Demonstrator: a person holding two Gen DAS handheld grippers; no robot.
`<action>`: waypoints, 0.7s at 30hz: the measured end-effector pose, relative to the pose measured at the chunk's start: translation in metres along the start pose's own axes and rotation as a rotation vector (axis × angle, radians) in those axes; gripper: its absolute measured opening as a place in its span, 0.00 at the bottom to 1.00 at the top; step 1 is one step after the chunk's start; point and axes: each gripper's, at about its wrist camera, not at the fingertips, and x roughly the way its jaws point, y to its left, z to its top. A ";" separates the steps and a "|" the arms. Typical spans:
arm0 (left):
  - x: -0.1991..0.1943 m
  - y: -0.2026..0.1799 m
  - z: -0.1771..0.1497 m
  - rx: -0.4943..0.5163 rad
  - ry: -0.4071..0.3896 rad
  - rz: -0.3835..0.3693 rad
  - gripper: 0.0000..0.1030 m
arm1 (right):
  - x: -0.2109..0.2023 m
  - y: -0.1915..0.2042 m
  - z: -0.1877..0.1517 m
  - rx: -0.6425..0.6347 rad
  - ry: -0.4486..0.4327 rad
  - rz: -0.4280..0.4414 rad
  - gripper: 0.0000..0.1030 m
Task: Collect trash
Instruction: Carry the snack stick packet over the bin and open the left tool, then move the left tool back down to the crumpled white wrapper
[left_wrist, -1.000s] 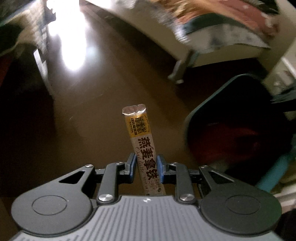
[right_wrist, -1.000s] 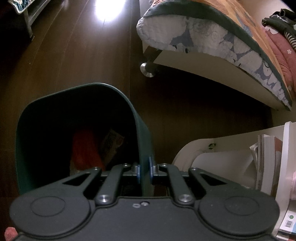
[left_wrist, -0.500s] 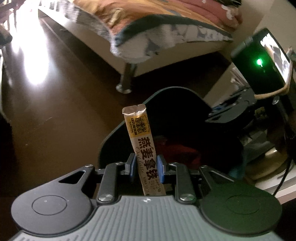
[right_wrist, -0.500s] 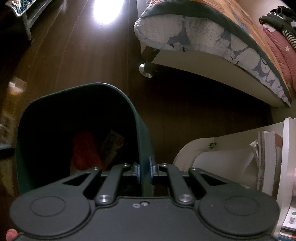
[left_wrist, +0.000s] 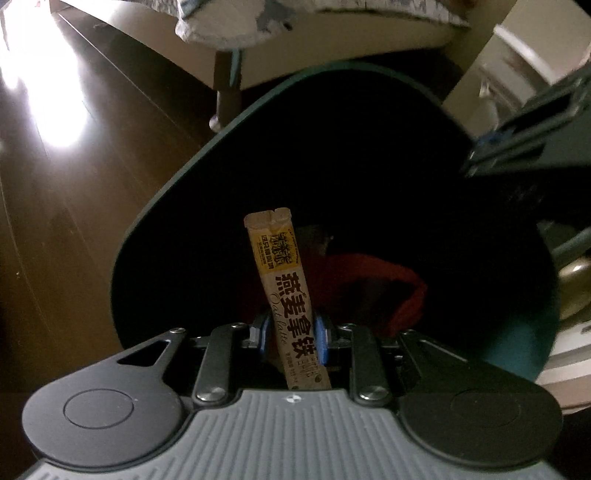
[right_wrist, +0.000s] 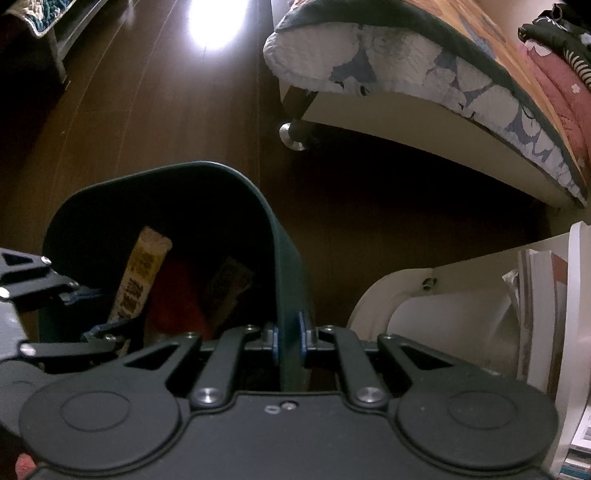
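The left gripper (left_wrist: 291, 334) is pinching an oat latte sachet (left_wrist: 284, 295), a slim yellow and cream stick printed with large black Chinese characters and the italic words "Oat latte", its top end crimped and notched. The sachet is standing nearly upright between the blue pads, leaning slightly toward 11 o'clock, and it is hanging over the open mouth of a dark green trash bin (left_wrist: 155, 206). In the right wrist view the same sachet (right_wrist: 142, 273) is showing at 9 o'clock inside the bin's outline, with the left gripper (right_wrist: 88, 312) reaching in from the frame's left edge.

The right gripper (right_wrist: 287, 338) is clamping its two pads together on the thin wall of the trash bin (right_wrist: 284, 258), one pad inside and one outside.

Inside the bin the light is poor: a red crumpled item (left_wrist: 373, 280) is lying at the bottom, and a second flat wrapper (right_wrist: 229, 284) is leaning beside it, its print too dim to read. The lower end of the held sachet is disappearing behind the gripper body. In the left wrist view, the objects at 3 o'clock are blurring into dark shapes.

The bin is sitting on a dark brown wooden plank floor (right_wrist: 155, 122), which is catching a bright glare at 11 o'clock. A bed (right_wrist: 424, 122) with a white frame, a metal-footed leg and a blue-and-white patterned quilt is filling 1 o'clock, and a white shelf (right_wrist: 461, 273) holding stacked papers is standing at 3 o'clock.
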 end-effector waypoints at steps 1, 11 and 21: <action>0.003 -0.002 -0.002 0.013 0.009 0.006 0.23 | 0.000 -0.001 0.000 0.003 -0.001 0.001 0.09; 0.006 -0.010 -0.012 0.057 -0.010 0.013 0.29 | 0.003 -0.007 -0.004 0.022 -0.010 0.010 0.09; -0.025 -0.002 -0.023 0.041 -0.079 -0.019 0.60 | 0.005 -0.011 -0.005 0.039 -0.007 0.009 0.09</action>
